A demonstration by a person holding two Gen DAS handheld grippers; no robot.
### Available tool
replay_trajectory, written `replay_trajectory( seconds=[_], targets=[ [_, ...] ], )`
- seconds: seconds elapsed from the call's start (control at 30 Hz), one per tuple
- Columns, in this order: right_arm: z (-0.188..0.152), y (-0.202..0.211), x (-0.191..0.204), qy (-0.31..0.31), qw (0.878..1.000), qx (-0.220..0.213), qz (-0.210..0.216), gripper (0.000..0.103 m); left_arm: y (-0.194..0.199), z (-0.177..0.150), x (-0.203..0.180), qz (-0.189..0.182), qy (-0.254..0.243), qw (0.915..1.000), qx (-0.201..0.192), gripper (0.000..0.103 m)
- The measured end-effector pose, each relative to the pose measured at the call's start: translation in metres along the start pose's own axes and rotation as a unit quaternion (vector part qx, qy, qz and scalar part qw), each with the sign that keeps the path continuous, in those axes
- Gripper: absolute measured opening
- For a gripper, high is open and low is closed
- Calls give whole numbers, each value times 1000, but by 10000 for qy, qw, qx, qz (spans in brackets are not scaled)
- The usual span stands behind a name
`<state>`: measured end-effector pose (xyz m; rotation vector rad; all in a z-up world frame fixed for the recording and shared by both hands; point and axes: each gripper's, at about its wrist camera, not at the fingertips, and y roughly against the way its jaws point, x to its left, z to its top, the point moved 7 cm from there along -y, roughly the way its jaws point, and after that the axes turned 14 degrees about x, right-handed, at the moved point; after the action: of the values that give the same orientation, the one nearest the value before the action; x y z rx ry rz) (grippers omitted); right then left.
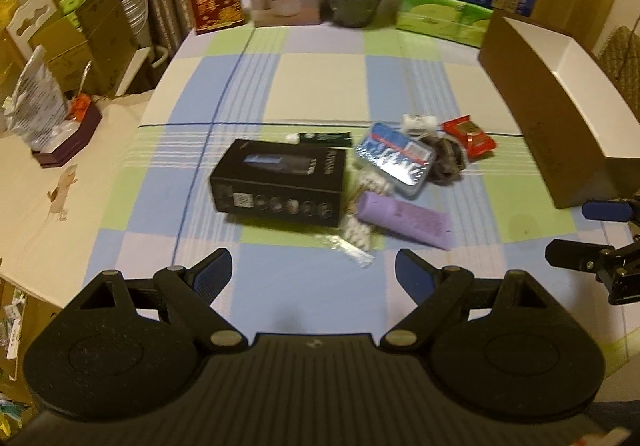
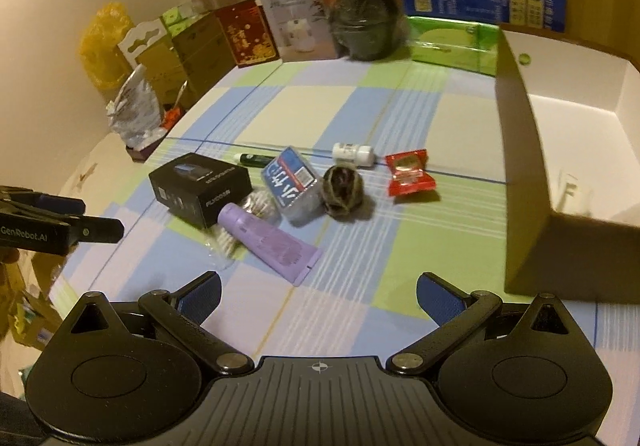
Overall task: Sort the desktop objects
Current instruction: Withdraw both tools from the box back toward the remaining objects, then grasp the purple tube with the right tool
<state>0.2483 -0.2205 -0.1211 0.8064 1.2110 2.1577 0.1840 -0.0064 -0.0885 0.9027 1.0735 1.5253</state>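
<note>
A clutter of small items lies mid-table: a black box (image 1: 280,185) on its side, a purple tube (image 1: 404,219) lying just beside it over a bag of swabs (image 1: 360,234), a blue packet (image 1: 394,157), a dark ball (image 2: 342,187), a red sachet (image 2: 409,171) and a white bottle (image 2: 354,153). An open carton (image 2: 532,173) stands at the right.

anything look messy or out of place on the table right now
Yes. The purple squeeze tube lies tilted across a clear bag of small white pieces, wedged against the black rectangular box. Nothing looks spilled or damaged.
</note>
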Motion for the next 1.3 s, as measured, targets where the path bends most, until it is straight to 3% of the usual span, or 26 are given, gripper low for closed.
replay_trajectory(
  seconds=[0.63, 0.73, 1.03, 1.3],
  targets=[
    [18, -48, 25, 461, 9989, 63, 26, 100, -27, 5, 57, 252, 197, 9994, 156, 86],
    [20, -58, 28, 581, 9983, 90, 20, 88, -32, 9, 60, 236, 152, 9994, 194, 86],
    [27, -90, 34, 953, 9950, 286, 51, 67, -45, 21, 71, 244, 93, 9993, 284, 86],
    [38, -115, 38, 1290, 9908, 402, 3, 65, -58, 30, 79, 262, 52, 9988, 415, 86]
  ],
)
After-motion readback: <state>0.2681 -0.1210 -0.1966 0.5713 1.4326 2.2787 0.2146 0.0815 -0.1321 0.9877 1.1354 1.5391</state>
